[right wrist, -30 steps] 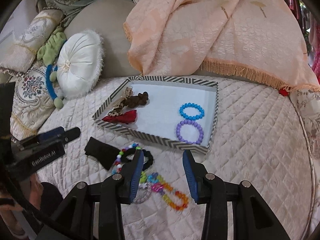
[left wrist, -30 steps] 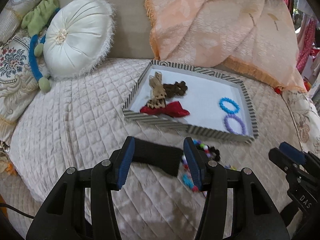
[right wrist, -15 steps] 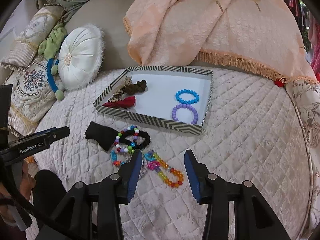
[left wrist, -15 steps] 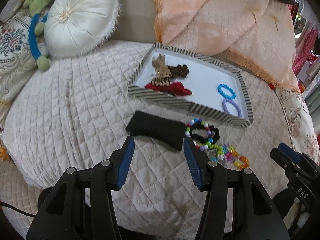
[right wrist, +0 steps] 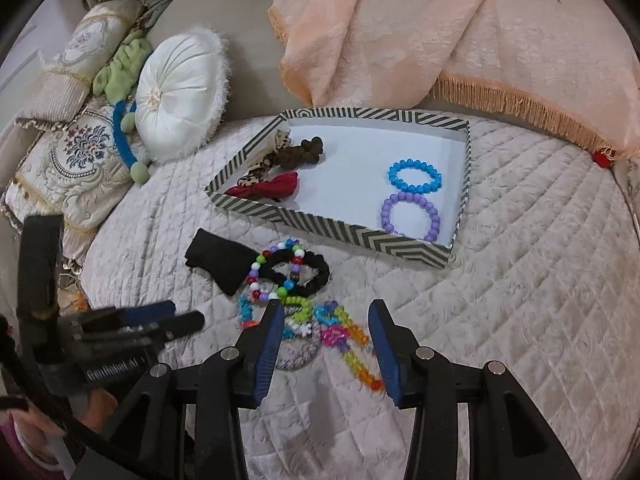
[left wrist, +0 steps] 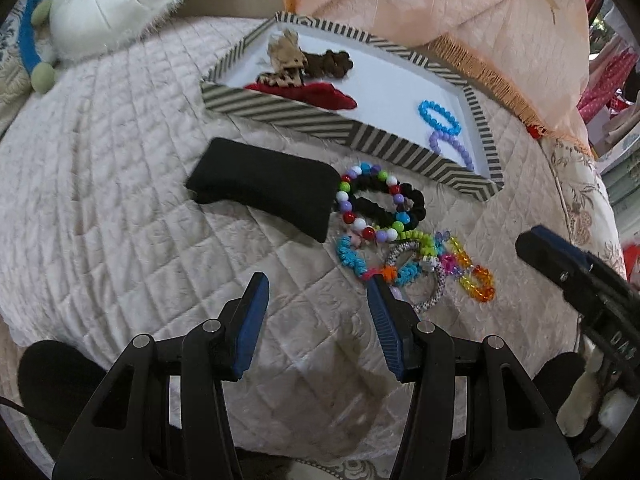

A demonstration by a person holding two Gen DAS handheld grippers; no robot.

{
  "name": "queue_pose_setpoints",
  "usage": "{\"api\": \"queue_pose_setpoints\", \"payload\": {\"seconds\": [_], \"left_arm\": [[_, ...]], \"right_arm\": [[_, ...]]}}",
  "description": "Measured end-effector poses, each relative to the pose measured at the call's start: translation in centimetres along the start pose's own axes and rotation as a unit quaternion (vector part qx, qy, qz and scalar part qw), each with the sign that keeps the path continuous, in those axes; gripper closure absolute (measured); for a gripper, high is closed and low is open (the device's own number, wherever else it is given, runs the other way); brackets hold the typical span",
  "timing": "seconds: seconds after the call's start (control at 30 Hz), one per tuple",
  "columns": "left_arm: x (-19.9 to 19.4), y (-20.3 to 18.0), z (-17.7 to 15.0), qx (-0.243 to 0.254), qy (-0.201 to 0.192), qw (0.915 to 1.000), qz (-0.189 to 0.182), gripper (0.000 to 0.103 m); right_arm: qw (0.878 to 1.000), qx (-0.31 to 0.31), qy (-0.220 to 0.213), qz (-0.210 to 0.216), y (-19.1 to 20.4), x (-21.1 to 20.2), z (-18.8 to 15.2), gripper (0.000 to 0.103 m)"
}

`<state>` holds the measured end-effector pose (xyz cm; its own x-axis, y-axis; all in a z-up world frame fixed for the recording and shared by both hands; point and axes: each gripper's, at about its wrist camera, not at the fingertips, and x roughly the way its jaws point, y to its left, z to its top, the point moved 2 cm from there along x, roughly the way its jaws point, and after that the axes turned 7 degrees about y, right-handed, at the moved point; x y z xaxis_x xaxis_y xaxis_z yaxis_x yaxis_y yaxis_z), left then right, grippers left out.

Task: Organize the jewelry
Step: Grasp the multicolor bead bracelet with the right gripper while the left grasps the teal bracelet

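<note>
A striped tray [right wrist: 320, 229] sits on the quilted bed [right wrist: 540, 280]. At its left end lie a red bow [right wrist: 276, 186], a brown scrunchie [right wrist: 304, 151] and a leopard-print bow [right wrist: 256, 170]; at its right end, a blue bead bracelet [right wrist: 415, 176] beside a purple bead bracelet [right wrist: 410, 216]. Near the tray's front edge lie a black pouch [left wrist: 264, 188] and a tangle of bead bracelets [left wrist: 400, 240]. The left gripper [left wrist: 316, 312] and right gripper [right wrist: 324, 334] hang spread and empty over the bed. One gripper reads "GenRobot.AI".
</note>
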<state>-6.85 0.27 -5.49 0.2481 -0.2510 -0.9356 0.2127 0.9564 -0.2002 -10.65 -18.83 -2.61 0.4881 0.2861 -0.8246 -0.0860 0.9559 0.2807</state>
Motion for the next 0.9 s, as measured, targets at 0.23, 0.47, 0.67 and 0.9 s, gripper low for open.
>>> {"api": "queue_pose_setpoints", "payload": {"seconds": [0.23, 0.47, 0.67, 0.9], "left_arm": [[3.0, -1.2, 1.4, -0.012, 0.010, 0.9999, 0.007, 0.052], [4.7, -1.3, 1.9, -0.009, 0.003, 0.9998, 0.016, 0.077], [4.5, -0.2, 2.0, -0.004, 0.011, 0.9999, -0.008, 0.091], [4.3, 0.3, 1.6, -0.005, 0.015, 0.9997, -0.020, 0.095]], "right_arm": [[0.999, -0.015, 0.015, 0.027, -0.2, 2.0, 1.8, 0.061], [0.995, -0.063, 0.053, 0.056, 1.9, 5.3, 3.8, 0.069], [0.990, -0.077, 0.105, 0.048, 2.8, 9.5, 4.6, 0.073], [0.990, -0.066, 0.108, 0.059, 2.7, 11.4, 4.4, 0.094]]}}
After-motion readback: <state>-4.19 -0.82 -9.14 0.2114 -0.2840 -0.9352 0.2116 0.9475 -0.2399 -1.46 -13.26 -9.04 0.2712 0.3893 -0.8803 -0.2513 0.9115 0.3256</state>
